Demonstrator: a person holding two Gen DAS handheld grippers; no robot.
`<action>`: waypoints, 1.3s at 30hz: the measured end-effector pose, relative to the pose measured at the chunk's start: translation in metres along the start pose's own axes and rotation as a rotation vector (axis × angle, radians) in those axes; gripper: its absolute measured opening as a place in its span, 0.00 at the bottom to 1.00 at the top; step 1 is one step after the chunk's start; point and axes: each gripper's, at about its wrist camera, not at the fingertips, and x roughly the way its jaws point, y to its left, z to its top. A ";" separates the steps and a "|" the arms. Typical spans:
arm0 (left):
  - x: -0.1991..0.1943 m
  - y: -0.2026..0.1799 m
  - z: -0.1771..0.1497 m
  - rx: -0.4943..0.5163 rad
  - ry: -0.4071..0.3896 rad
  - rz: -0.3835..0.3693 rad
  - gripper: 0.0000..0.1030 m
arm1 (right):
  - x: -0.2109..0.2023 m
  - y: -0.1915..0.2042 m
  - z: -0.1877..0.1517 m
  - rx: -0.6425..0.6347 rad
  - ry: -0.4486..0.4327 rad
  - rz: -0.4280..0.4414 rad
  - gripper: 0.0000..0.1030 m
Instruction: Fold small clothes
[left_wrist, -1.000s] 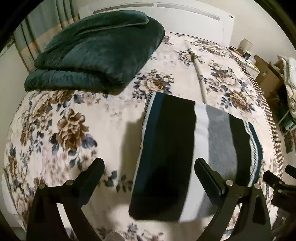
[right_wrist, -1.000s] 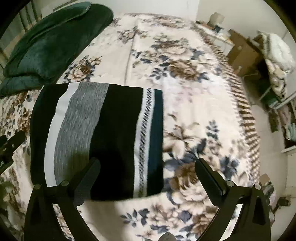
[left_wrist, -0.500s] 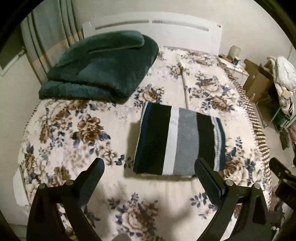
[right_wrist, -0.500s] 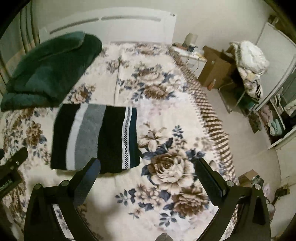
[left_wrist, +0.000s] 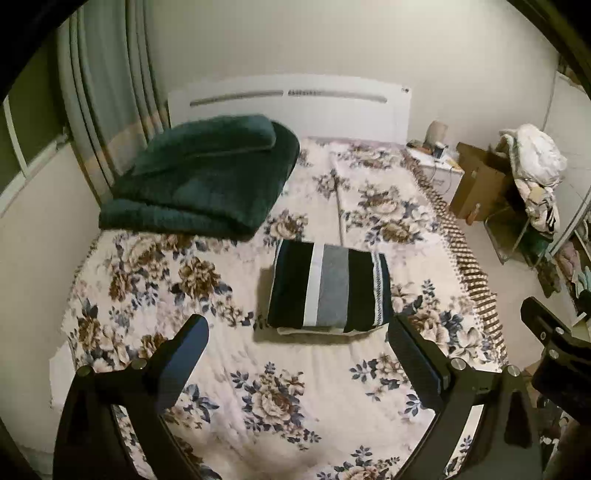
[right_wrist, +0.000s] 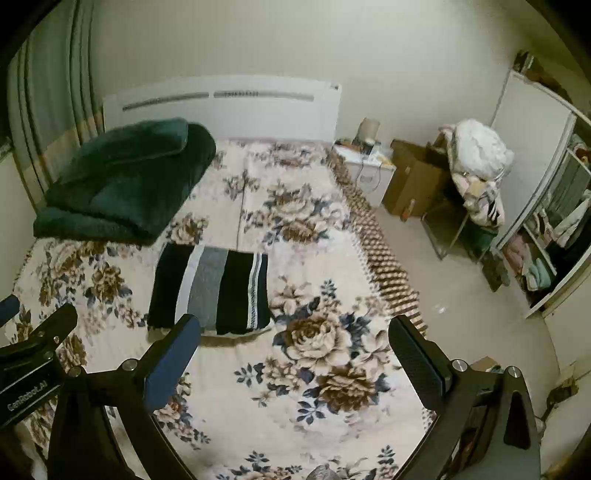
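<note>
A folded striped garment (left_wrist: 328, 286) is lying on the floral bedspread (left_wrist: 280, 387) toward the middle of the bed, just in front of a folded dark green blanket (left_wrist: 207, 177) that is sitting at the far left near the white headboard (left_wrist: 288, 99). Both tools are hanging above the near end of the bed with nothing in them: the left gripper (left_wrist: 299, 354) is showing its fingers spread wide and released, and the right gripper (right_wrist: 295, 350) is standing equally open and empty. The garment is lying ahead of both, well apart from the fingertips, almost straight in front of the left gripper and off to the far left of the right one, so the left appears the nearer. It is forming a tidy rectangle, with its stripes running from near to far: black, white, grey, black, then a patterned white band and a dark teal edge on the right. A pale under-layer is peeking out along its near edge. By the look of it the fold is finished, and any further move would be reaching forward and down. A nightstand (right_wrist: 364, 173) and a cardboard box (right_wrist: 413, 184) are standing beside the bed at far right.
</note>
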 end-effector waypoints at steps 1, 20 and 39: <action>-0.009 -0.001 0.000 0.005 -0.008 0.000 0.97 | -0.010 -0.003 0.000 0.004 -0.009 0.002 1.00; -0.098 0.003 -0.005 -0.022 -0.016 0.021 1.00 | -0.141 -0.031 0.001 0.020 -0.042 0.052 1.00; -0.121 0.001 -0.001 -0.037 -0.043 0.037 1.00 | -0.156 -0.042 0.014 0.009 -0.037 0.069 1.00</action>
